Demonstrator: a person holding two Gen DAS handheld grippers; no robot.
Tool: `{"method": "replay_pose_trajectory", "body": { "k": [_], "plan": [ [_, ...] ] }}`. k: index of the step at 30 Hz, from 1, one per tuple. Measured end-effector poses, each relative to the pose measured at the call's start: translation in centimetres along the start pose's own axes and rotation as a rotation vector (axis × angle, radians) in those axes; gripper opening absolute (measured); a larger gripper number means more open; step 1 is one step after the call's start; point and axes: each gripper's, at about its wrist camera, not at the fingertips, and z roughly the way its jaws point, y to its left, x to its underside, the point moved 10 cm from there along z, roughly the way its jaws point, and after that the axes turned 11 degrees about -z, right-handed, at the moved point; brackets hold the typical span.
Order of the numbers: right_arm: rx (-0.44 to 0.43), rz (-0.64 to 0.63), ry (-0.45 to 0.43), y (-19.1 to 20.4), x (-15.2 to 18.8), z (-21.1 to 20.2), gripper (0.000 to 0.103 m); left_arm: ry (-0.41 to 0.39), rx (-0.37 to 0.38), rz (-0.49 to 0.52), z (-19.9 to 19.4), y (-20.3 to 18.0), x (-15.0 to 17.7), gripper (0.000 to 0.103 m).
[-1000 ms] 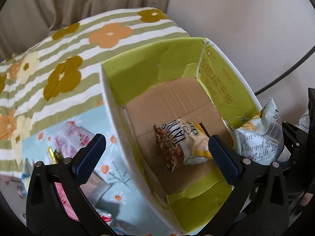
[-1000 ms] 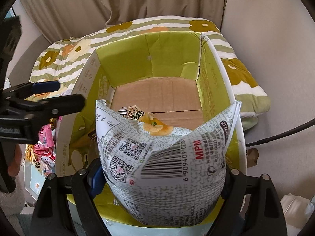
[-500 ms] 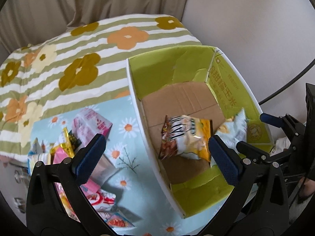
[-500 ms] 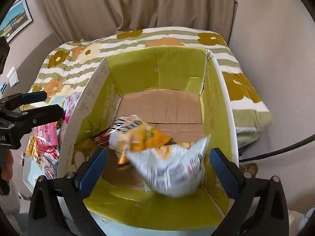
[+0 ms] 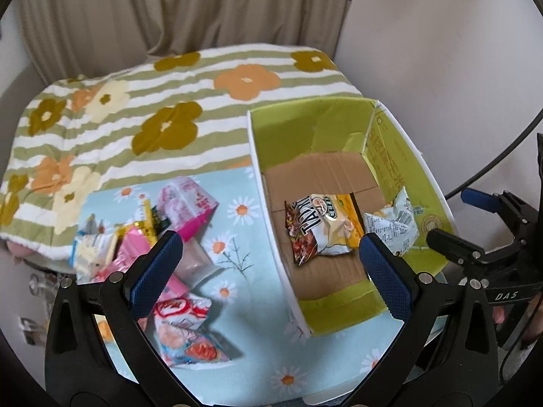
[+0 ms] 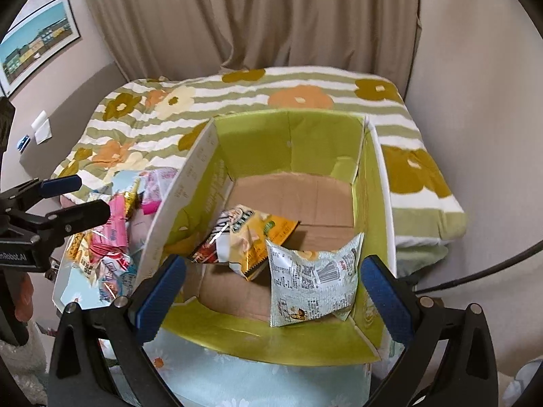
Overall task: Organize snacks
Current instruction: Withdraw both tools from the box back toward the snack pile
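Left wrist view shows your left gripper [image 5: 268, 268] spread wide and empty above the loose snack packets [image 5: 142, 237] piled on the daisy mat [image 5: 244, 349], beside the green box [image 5: 437, 200]. They're light, crinkly and slippery, so pinch one by its sealed edge; your right gripper [image 6: 271, 288] gapes empty too.

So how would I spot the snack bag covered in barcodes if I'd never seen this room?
Find the green-lined cardboard box on the flowery bedspread. Two bags lie inside; the barcode bag leans in the near right corner, beside the yellow bag. It alone is pale, showing black print and QR codes.
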Motion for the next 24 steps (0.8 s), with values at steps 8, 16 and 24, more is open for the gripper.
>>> {"method": "replay_pose_trajectory", "body": {
  "k": [8, 16, 24],
  "plan": [
    [-0.043, -0.047, -0.079, 2.1, -1.5, -2.6, 0.103, -0.054, -0.082, -0.060, -4.7, 3.0, 2.0, 0.103],
    [-0.126, -0.077, -0.122, 7.6, -2.9, -3.9, 0.103, -0.133, -0.115, -0.172, -9.3, 9.7, 3.7, 0.103],
    [-0.161, -0.049, -0.143, 15.8, -3.6, -3.0, 0.103, -0.115, -0.163, -0.224, -11.2, 19.5, 6.2, 0.103]
  ]
}}
